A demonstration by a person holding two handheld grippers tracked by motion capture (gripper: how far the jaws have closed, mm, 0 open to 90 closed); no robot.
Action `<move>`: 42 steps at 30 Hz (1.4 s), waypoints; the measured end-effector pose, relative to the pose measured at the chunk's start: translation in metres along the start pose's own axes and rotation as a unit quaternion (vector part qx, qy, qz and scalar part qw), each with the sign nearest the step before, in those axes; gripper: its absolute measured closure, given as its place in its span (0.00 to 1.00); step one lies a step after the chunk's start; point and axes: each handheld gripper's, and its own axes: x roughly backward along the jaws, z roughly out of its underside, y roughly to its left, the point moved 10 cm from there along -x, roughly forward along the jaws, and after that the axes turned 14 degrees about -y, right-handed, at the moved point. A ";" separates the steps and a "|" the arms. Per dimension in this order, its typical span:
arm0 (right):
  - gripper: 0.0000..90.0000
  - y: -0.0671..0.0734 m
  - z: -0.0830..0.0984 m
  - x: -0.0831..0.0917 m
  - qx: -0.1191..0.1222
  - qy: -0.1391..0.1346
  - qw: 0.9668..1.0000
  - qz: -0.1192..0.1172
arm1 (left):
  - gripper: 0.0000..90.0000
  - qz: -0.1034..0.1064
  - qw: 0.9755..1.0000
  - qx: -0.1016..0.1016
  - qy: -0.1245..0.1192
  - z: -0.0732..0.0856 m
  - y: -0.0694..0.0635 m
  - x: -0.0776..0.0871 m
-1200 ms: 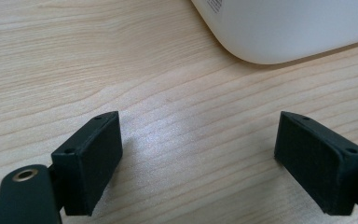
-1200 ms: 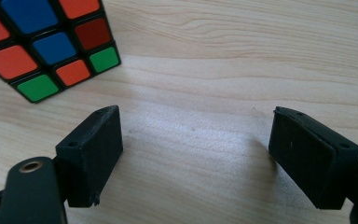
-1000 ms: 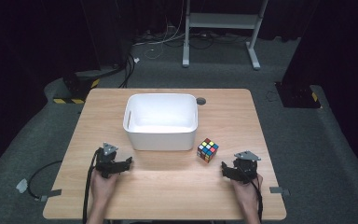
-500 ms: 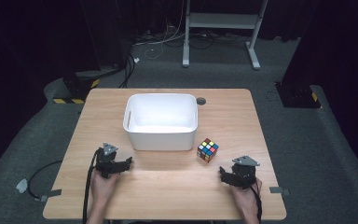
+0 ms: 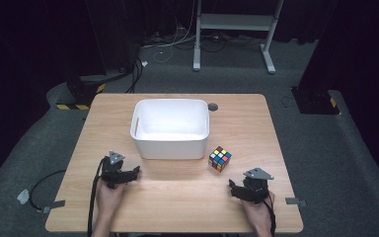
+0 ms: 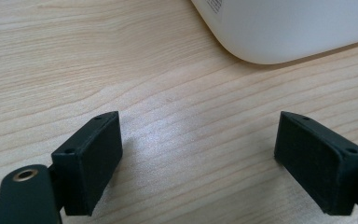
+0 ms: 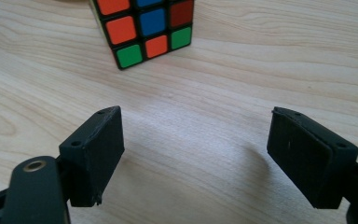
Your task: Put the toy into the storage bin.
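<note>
Since the right tongs (image 5: pixel 233 190) stand wide and empty, having just narrowed slightly, square them to the cube (image 7: pixel 143 29) before closing; left tongs (image 5: pixel 135 172) rest wide, empty.

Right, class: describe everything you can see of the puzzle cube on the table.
The puzzle cube is a three-by-three twisty cube with a black frame and glossy, plastic-looking coloured squares, scrambled: orange, blue, green, red, yellow and white show. It sits flat on the wooden table, turned corner-on to the person, just off the white tub's near right corner. Nothing grips it; the right gripper faces it with jaws open, short of it.
</note>
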 end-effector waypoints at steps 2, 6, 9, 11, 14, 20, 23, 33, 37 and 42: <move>0.20 0.003 -0.001 0.000 0.004 0.001 1.000 -0.003 | 0.17 0.000 1.000 0.000 0.000 0.000 0.000 0.000; 0.20 0.007 -0.002 0.002 0.003 -0.004 1.000 -0.008 | 0.17 0.000 1.000 0.000 0.000 0.000 0.000 0.000; 0.20 0.011 -0.003 0.002 0.008 -0.004 1.000 -0.013 | 0.17 0.000 1.000 0.001 0.000 0.000 0.000 0.000; 0.20 0.012 -0.005 0.002 0.009 -0.006 1.000 -0.017 | 0.17 -0.001 1.000 0.001 0.000 0.000 0.000 0.000; 0.20 0.014 -0.007 0.003 0.005 -0.010 1.000 -0.020 | 0.17 0.000 1.000 0.001 0.000 0.000 0.000 0.000; 0.19 0.020 -0.012 0.003 0.009 -0.012 0.999 -0.030 | 0.17 0.000 1.000 0.001 0.000 0.000 0.000 0.000; 0.18 0.022 -0.015 0.002 0.006 -0.015 0.999 -0.033 | 0.17 0.000 1.000 0.001 0.000 0.000 0.000 0.000; 0.15 0.024 -0.021 -0.001 0.005 -0.019 0.999 -0.037 | 0.17 0.000 1.000 0.001 0.000 0.000 0.000 0.000; 0.15 0.024 -0.024 -0.001 0.007 -0.022 0.999 -0.037 | 0.17 0.000 1.000 0.001 0.000 0.000 0.000 0.000; 0.15 0.024 -0.026 -0.002 0.007 -0.023 0.999 -0.039 | 0.17 0.000 1.000 0.001 0.000 0.000 0.000 0.000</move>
